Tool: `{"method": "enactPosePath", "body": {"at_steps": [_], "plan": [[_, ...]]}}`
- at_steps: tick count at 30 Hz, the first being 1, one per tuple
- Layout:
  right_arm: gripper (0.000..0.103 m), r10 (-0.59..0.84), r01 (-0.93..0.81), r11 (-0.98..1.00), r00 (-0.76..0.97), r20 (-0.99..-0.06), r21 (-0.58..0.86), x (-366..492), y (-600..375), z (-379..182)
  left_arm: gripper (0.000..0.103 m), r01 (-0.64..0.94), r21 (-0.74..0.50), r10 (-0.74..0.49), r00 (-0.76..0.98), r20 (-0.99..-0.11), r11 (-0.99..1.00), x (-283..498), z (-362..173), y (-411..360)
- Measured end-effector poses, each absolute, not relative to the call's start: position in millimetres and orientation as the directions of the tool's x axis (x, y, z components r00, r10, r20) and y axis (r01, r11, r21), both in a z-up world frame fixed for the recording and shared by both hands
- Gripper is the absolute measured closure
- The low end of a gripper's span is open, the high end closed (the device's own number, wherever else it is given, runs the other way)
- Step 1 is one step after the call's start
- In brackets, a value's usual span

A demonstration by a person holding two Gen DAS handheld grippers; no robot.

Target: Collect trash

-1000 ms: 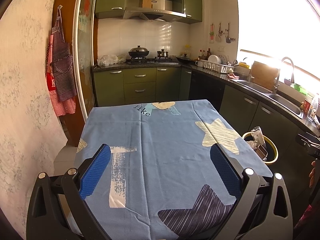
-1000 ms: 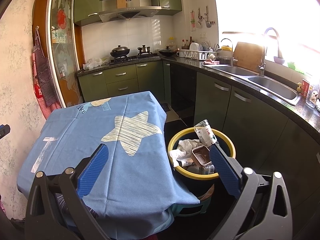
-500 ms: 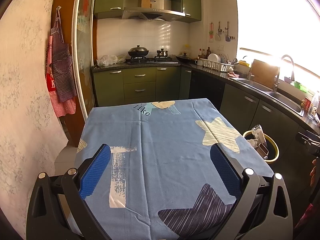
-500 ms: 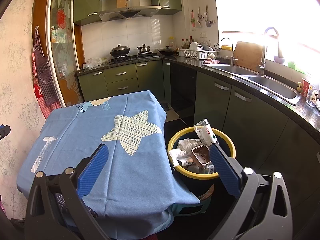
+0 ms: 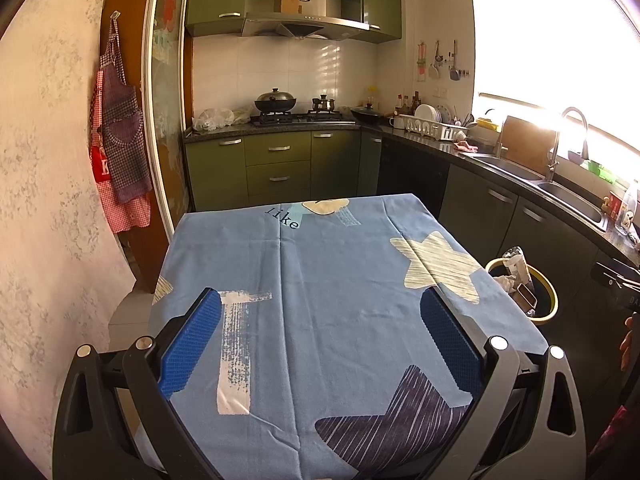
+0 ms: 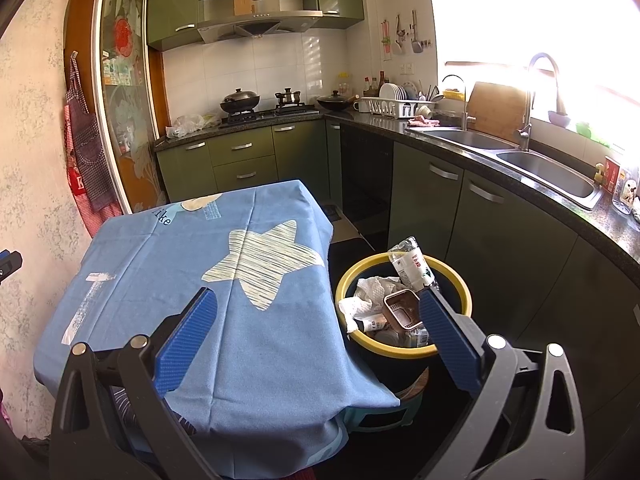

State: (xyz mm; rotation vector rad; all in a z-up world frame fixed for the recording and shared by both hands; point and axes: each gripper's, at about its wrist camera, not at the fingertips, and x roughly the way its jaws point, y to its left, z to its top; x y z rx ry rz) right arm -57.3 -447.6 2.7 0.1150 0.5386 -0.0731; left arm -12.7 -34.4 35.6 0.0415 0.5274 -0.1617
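Lying binned beside the right gripper [image 6: 318,322]'s spread jaws: trash [image 6: 394,300]

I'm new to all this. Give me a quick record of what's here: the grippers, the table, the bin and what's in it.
left gripper: open, empty, over the table
right gripper: open, empty, near the bin
table: covered by a blue cloth with stars, no trash visible on it
bin: yellow rim, on the floor beside the table
in the bin: plastic bottle, crumpled paper, small brown tub
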Motion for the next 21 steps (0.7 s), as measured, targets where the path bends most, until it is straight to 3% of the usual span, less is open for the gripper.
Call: {"method": "enactPosePath", "body": {"at_steps": [21], "plan": [[0.007, -0.02, 0.088, 0.991, 0.854, -0.52, 0.106, -54, -448, -3, 0.005, 0.172, -0.021, -0.158, 0.847, -0.507, 0.985, -1, 29, -29]]}}
